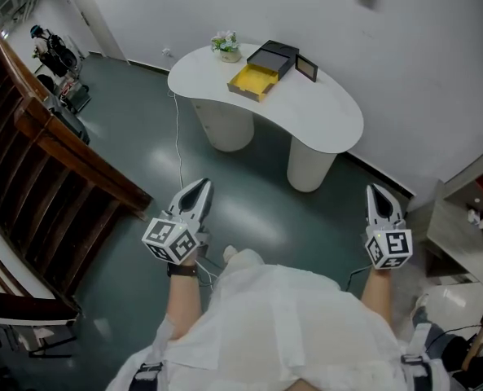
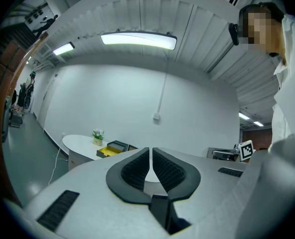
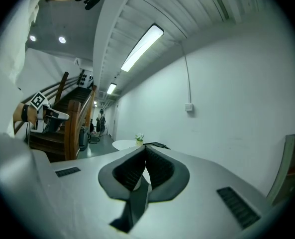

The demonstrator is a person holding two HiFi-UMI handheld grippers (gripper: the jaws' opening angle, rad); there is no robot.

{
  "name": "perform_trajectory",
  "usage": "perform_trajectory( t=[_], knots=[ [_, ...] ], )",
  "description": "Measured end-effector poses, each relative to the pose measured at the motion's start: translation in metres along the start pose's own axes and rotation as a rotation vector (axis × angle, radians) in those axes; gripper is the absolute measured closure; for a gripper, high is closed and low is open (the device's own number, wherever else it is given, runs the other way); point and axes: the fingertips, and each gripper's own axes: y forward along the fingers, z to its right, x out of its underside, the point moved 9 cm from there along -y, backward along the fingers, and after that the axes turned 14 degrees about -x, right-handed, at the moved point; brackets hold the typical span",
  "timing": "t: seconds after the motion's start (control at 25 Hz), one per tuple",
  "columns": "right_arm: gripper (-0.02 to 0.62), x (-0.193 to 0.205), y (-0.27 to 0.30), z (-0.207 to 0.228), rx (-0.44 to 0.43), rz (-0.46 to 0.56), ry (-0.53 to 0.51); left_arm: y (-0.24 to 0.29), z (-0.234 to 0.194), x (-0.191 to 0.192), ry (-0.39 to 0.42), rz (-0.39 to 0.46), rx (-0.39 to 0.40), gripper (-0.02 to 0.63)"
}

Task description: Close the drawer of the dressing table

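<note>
Left gripper (image 1: 200, 190) and right gripper (image 1: 378, 192) were clenched empty, well apart from dressing table (image 1: 322, 112); yellow drawer (image 1: 253, 80) stood open.

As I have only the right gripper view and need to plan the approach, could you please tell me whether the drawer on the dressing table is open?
Observer: Yes. In the head view the drawer, yellow inside, stands pulled out of the black box on the white table.
Operator: Thank you. Is anything lying in it?
Observer: From the head view it looks empty.
Operator: And is the left gripper carrying anything?
Observer: No. The left gripper is shut with nothing between its fingers, and it is well short of the table.
</note>
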Motion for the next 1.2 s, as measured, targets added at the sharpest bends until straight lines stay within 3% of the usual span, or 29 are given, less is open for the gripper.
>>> perform_trajectory(
  t=[0.72, 1.2],
  knots=[
    [0.586, 0.012, 0.038, 0.01, -0.026, -0.057, 0.053, 0.021, -0.02, 0.008, -0.019, -0.036, -0.028, 0.575],
    [0.586, 0.013, 0.156, 0.048, -0.022, -0.082, 0.099, 0.127, -0.092, -0.008, -0.021, -0.049, -0.001, 0.575]
  ],
)
